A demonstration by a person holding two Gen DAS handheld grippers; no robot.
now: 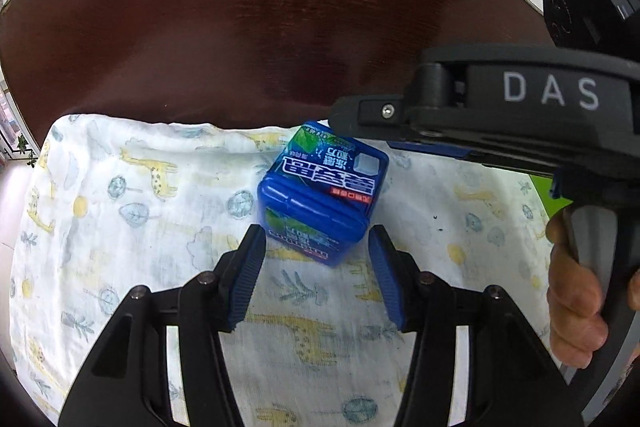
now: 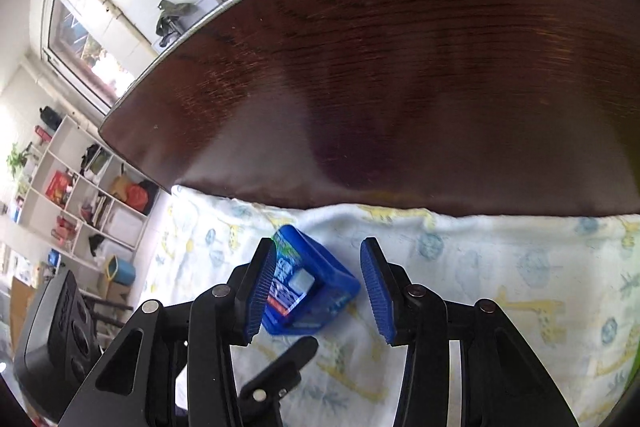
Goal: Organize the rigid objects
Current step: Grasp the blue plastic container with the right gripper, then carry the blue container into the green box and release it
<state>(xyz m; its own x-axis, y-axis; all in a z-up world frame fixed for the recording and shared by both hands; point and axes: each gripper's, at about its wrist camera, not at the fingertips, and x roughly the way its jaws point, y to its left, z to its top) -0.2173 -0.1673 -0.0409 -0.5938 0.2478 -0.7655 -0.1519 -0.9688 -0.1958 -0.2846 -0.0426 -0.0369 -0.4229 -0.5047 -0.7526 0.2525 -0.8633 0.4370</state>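
Observation:
A blue plastic box [image 1: 320,187] with Chinese print lies on a white cloth with giraffe pattern [image 1: 140,227]. My left gripper [image 1: 316,247] is open, its blue pads either side of the box's near end, just short of it. The right gripper's body [image 1: 500,107] comes in from the right above the box. In the right wrist view the box [image 2: 312,287] sits between the open right gripper [image 2: 320,259], close against its left pad [image 2: 260,291]. Neither gripper is closed on it.
The cloth covers the near part of a dark wooden table [image 1: 260,27], [image 2: 400,67]. A green patch [image 1: 552,195] shows at the cloth's right. A white shelf with clutter [image 2: 80,203] stands beyond the table's left edge. The left gripper's body [image 2: 60,331] shows low left.

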